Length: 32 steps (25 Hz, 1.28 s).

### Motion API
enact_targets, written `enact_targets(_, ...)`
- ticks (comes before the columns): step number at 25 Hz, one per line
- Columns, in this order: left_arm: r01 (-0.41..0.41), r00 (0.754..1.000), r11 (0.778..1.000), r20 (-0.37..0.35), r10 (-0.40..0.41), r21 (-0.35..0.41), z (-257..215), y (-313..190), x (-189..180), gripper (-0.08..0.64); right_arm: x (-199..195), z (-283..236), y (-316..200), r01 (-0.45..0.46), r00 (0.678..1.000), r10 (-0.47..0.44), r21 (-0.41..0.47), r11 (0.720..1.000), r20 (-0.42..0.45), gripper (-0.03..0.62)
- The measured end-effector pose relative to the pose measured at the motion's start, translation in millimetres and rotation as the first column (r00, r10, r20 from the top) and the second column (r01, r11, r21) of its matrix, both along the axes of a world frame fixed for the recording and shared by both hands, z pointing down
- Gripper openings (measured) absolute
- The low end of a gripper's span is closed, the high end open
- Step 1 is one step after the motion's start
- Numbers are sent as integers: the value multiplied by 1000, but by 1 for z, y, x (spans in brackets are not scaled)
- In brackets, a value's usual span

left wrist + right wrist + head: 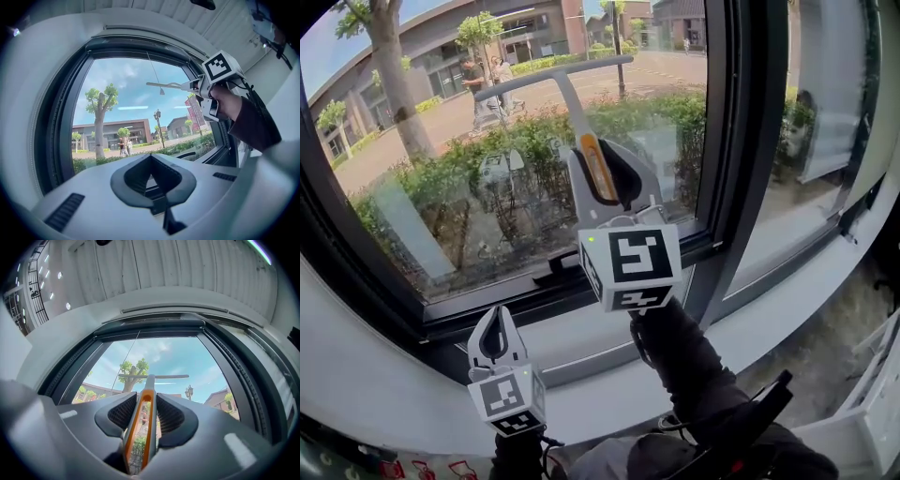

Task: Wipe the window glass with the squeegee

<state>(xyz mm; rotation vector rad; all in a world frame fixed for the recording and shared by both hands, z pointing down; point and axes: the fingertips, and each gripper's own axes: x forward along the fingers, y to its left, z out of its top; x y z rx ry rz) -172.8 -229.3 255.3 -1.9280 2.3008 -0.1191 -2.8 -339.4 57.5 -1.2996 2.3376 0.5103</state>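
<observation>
Right gripper high at window glass, fingers clamped on squeegee; left gripper low, fingers together, empty.

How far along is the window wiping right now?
Done: the squeegee is picked up, handle clamped in the right gripper. In hand: its blade is raised to the upper window glass; contact is unclear. Left: the wiping strokes; the glass shows nothing to tell wiped from unwiped. The left gripper is shut and empty.
</observation>
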Motion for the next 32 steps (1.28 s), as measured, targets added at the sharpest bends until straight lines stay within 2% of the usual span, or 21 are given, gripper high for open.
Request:
enact_targets(8,16,1000,1000,-18,-16,-2,1,0,-9,-2,-8,-2,-6,-36,999,36,19,999,5,130)
enact_targets(32,23,1000,1000,-18,-23,8,2,15,0,-2,-3,26,-4,-32,999,31,-19,999,-30,130)
